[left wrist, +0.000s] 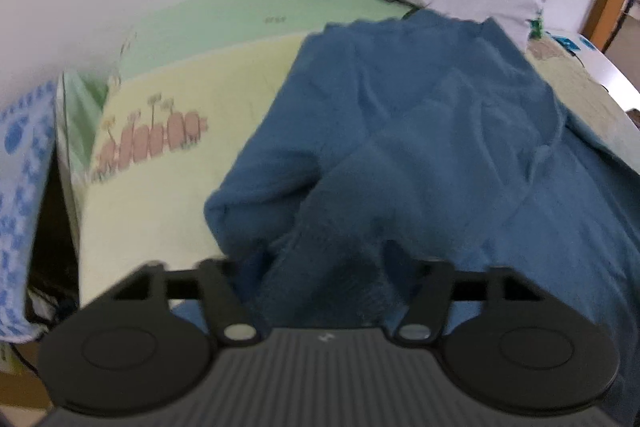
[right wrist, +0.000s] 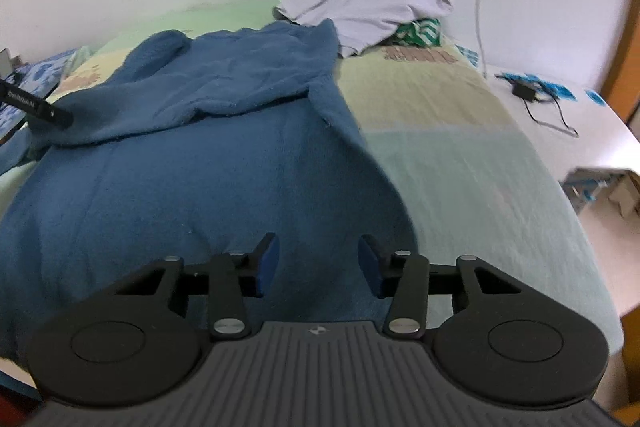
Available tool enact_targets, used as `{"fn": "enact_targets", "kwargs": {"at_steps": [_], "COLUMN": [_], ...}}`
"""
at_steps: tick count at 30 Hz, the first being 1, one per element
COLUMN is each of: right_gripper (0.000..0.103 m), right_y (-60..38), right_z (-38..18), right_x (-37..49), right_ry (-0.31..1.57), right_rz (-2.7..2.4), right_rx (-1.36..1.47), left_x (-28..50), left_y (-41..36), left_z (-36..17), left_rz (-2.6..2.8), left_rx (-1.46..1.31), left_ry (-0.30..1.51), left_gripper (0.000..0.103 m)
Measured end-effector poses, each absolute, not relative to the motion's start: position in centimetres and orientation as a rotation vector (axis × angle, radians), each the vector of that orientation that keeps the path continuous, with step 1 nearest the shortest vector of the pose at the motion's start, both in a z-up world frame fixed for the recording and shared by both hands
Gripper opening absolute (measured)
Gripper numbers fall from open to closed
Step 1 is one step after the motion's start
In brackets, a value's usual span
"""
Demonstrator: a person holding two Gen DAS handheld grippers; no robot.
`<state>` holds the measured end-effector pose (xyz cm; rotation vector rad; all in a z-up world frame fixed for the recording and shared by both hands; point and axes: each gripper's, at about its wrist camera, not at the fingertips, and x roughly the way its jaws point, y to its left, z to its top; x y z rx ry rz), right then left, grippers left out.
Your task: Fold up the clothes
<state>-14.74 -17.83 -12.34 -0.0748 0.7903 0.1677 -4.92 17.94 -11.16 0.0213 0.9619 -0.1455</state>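
Blue sweater on the bed, me working the two grippers remotely

The blue sweater [right wrist: 192,155] lies flat on the pastel bedsheet [right wrist: 460,155], long axis running near to far, far end toward the pile of pale clothes [right wrist: 376,3] by the wall. My left gripper [left wrist: 324,259] has a bunched fold of the sweater between its fingers, but they're buried in cloth, so I can't tell if it's pinching. My right gripper [right wrist: 319,259] hangs over the sweater's near right edge, jaws apart, nothing between them.

Left gripper [left wrist: 326,255] tilted down — fingertips buried, grip unclear; right gripper [right wrist: 319,259] angled down — jaws apart, empty.
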Motion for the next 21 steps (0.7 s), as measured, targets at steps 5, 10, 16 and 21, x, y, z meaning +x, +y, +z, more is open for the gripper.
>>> {"fn": "enact_targets", "kwargs": {"at_steps": [5, 10, 16, 21], "right_gripper": [0.048, 0.048, 0.051, 0.053], "right_y": [-16.2, -15.6, -16.8, -19.7], "right_z": [-13.0, -12.8, -12.1, -12.6], "right_x": [-15.5, -16.1, -17.5, -18.7], "right_ry": [0.815, 0.815, 0.79, 0.816], "right_rz": [0.073, -0.003, -0.16, -0.269], "right_rx": [-0.065, -0.002, -0.014, 0.115], "left_x": [-6.1, -6.2, -5.1, -2.2], "left_y": [19.1, 18.4, 18.7, 19.5], "left_z": [-10.1, -8.5, -4.8, -2.3], "left_rz": [-0.191, -0.237, -0.278, -0.288], "left_rx": [-0.02, 0.003, -0.012, -0.021], "left_ry": [0.909, 0.854, 0.754, 0.726], "left_gripper": [0.004, 0.001, 0.001, 0.001]}}
